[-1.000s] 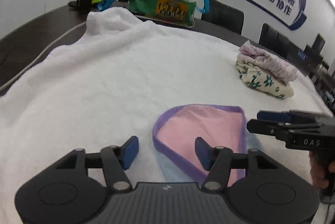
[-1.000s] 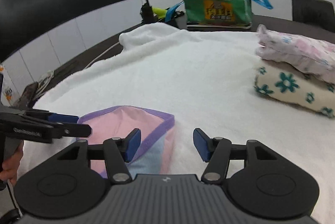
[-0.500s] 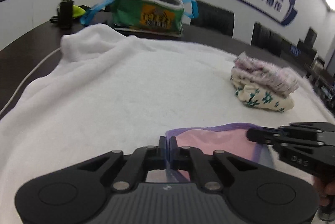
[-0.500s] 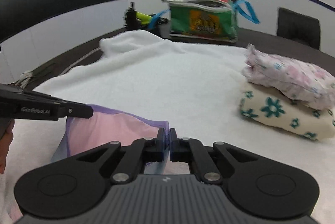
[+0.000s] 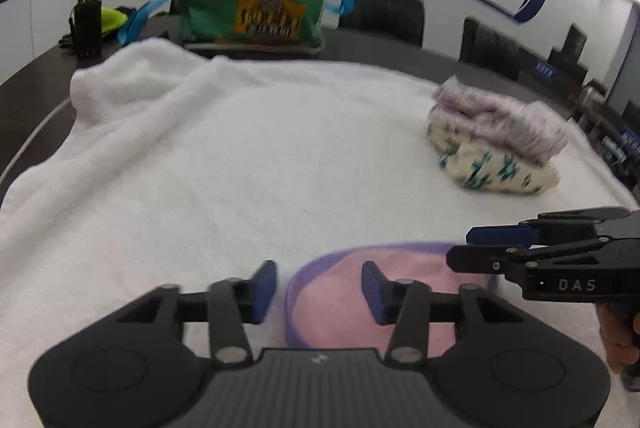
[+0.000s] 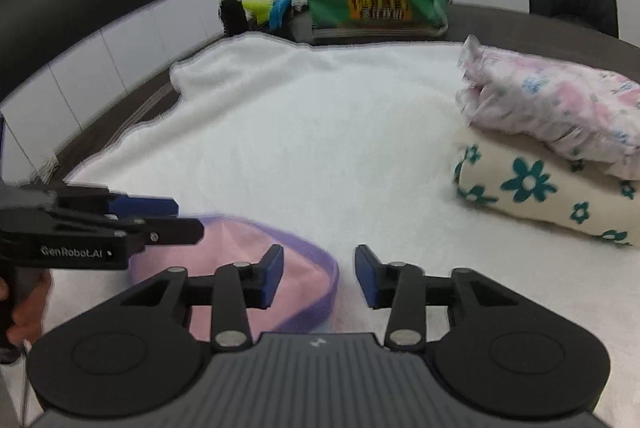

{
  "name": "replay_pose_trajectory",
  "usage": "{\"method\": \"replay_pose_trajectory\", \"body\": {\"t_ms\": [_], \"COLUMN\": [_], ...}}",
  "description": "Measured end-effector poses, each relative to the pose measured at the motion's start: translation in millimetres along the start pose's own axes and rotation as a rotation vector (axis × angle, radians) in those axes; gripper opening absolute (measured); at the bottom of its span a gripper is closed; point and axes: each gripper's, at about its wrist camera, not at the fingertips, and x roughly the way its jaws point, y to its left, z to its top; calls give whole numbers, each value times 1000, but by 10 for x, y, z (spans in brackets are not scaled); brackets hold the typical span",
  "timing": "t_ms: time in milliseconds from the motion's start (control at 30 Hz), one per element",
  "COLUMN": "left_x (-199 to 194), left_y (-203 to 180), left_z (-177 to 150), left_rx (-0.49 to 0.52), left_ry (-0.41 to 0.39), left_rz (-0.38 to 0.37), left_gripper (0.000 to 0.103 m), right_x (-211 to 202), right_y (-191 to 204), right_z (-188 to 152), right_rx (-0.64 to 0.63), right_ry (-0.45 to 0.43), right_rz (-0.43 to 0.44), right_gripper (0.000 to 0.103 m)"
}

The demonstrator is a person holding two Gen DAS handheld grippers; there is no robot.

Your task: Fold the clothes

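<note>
Two folded garments (image 6: 552, 144) beyond, unobstructed.

A small pink cloth garment with a purple hem band (image 5: 384, 292) lies folded flat on the white towel, low in the frame and right of centre in the left wrist view, and at lower left (image 6: 240, 248) in the right wrist view. Its rounded purple edge faces away from the cameras.

Two folded garments sit stacked at the right of both views: a pink-and-white floral one (image 6: 552, 104) on top of a cream one with green flowers (image 6: 532, 192).

Pink garment (image 5: 384, 288) (purple-edged), white towel (image 5: 260, 156), green-flowered cream bundle (image 6: 544, 196).
</note>
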Motion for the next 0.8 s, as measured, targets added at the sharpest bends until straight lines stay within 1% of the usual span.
{"method": "replay_pose_trajectory", "body": {"t_ms": [33,67,133,200,333,433,467,500,567,600,633,667,700,733,767,800], "left_x": [8,1,-80,-195,-681,-1096,-1205,-1283,-1374,-1414,-1474,-1556,-1638,-1716,-1795,-1828], "left_y": [10,26,55,67,-37,-153,-192,-214,-192,-158,-124,-84,-52,-27,-2,-17], "left_z": [-30,-54,-81,-100,-236,-561,-705,-860,-1204,-1352,-1466,-1555,-1593,-1610,-1628,-1594], "left_rx": [3,2,-11,-22,5,36,52,62,32,13,-6,-21,-29,-37,-44,-43], "left_ry": [4,1,-24,-57,-174,-254,-269,-270,-232,-210,-197,-197,-216,-242,-268,-290], "left_rz": [-1,-2,-16,-36,-93,-95,-93,-88,-83,-106,-137,-174,-193,-203,-212,-204], "left_gripper": [6,4,2,2,1,1,1,2,2,4,9,11,17,27,34,43], "right_x": [26,52,-9,-134,-580,-994,-1119,-1242,-1350,-1401,-1439,-1475,-1543,-1613,-1692,-1736], "right_y": [23,46,99,147,250,368,412,456,535,575,603,630,618,604,579,573], "right_z": [-21,-42,-101,-132,-215,-412,-526,-642,-922,-1063,-1168,-1271,-1310,-1345,-1331,-1290], "right_rx": [-17,-34,-72,-97,-150,-206,-231,-256,-305,-330,-353,-376,-373,-368,-347,-331], "right_ry": [14,28,8,-40,-158,-227,-234,-241,-188,-160,-138,-115,-122,-131,-164,-199], "right_rz": [-12,-23,-20,-20,25,42,46,51,89,108,107,104,93,83,77,86], "right_gripper": [7,4,3,2,2,2,2,2,2,2,6,7,13,27,36,44]}}
